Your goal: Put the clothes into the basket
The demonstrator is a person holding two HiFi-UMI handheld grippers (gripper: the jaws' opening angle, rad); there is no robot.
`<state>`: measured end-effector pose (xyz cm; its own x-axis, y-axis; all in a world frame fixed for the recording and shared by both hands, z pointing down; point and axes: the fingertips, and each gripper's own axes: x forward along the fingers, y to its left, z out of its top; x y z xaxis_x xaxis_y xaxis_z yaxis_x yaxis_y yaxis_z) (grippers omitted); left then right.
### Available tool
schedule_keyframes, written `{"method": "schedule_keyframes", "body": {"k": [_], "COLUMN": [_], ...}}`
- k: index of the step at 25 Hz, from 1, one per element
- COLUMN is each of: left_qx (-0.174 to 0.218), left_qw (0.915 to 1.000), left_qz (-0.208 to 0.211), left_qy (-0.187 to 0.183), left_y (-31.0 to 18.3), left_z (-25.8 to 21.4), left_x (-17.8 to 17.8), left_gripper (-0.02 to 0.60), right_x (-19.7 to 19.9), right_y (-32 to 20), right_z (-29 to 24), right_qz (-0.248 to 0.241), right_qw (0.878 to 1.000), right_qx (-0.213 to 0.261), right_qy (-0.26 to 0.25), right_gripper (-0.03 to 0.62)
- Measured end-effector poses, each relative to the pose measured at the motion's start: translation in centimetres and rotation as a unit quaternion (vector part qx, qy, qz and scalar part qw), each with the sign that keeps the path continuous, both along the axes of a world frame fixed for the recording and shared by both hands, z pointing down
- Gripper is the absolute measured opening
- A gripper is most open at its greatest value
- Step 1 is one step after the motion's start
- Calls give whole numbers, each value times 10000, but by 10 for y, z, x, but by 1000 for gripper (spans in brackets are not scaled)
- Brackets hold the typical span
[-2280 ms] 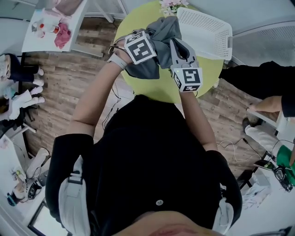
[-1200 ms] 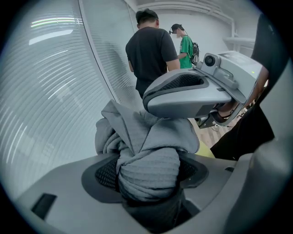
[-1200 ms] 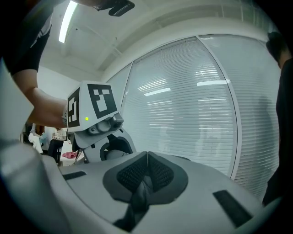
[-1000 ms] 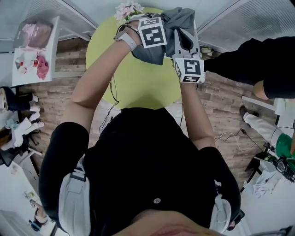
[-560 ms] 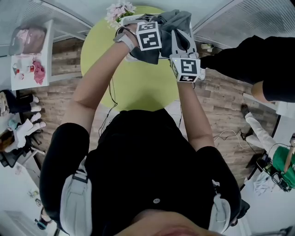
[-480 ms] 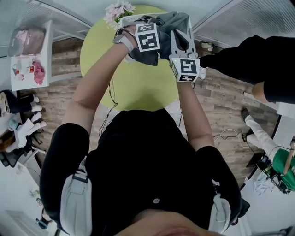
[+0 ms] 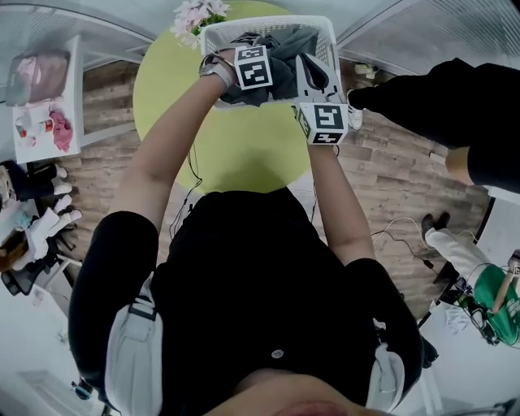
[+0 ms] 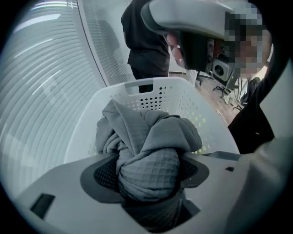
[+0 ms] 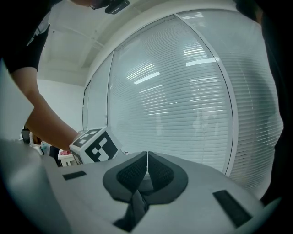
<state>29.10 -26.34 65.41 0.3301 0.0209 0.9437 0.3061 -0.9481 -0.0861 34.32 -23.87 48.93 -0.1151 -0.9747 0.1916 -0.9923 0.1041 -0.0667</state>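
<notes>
A grey waffle-knit garment [image 7: 280, 50] hangs bunched inside the white perforated laundry basket [image 7: 213, 32], which stands on the round yellow-green table [image 7: 203, 130]. My left gripper [image 7: 264, 61] reaches in over the basket's near rim. In the left gripper view it [image 8: 147, 171] stands wide, clamped on a thick wad of the garment [image 8: 146, 137], with the basket's far wall [image 8: 155, 96] beyond. My right gripper [image 7: 313, 69] is beside it on the right. In the right gripper view its pads [image 9: 147, 169] meet, and a thin strip of grey cloth is pinched low between them.
Pink flowers [image 7: 195, 12] stand on the table just left of the basket. A person in black [image 7: 439, 97] stands close on the right, also seen behind the basket [image 8: 146, 41]. A white shelf with small items [image 7: 41, 97] is at the far left. Window blinds [image 9: 192, 100] lie beyond.
Both grippers have carried the grey garment forward and down, from above the table's edge to inside the basket, which is now wholly in view beneath them.
</notes>
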Motion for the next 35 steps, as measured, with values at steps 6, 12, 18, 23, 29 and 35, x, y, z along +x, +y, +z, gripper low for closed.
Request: {"method": "schedule_keyframes", "body": {"k": [6, 12, 18, 23, 29, 35], "left_qx": [-219, -368, -372, -315, -450, -502], "left_qw": [9996, 9987, 9966, 9837, 9549, 9280], "left_qz": [-21, -287, -625, -1046, -1350, -1480], "left_qy": [-188, -224, 387, 1428, 2607, 3384], "left_y": [3, 1, -9, -4, 15, 43], "left_z": [36, 54, 12, -54, -137, -191], "left_x": [0, 0, 13, 13, -11, -48], "left_gripper": [342, 344, 344, 344, 342, 331], "right_x": [3, 2, -1, -8, -24, -56], "right_y": [1, 1, 2, 7, 15, 34], "right_z": [16, 25, 18, -1, -30, -48], "right_qz": [-45, -64, -63, -154, -253, -326], "right_qw": [9998, 9997, 9998, 9998, 9996, 9993], "right_qx": [-174, -245, -178, -72, 66, 128], "right_qy": [70, 30, 14, 90, 63, -119], "right_gripper": [26, 26, 26, 26, 26, 26]}}
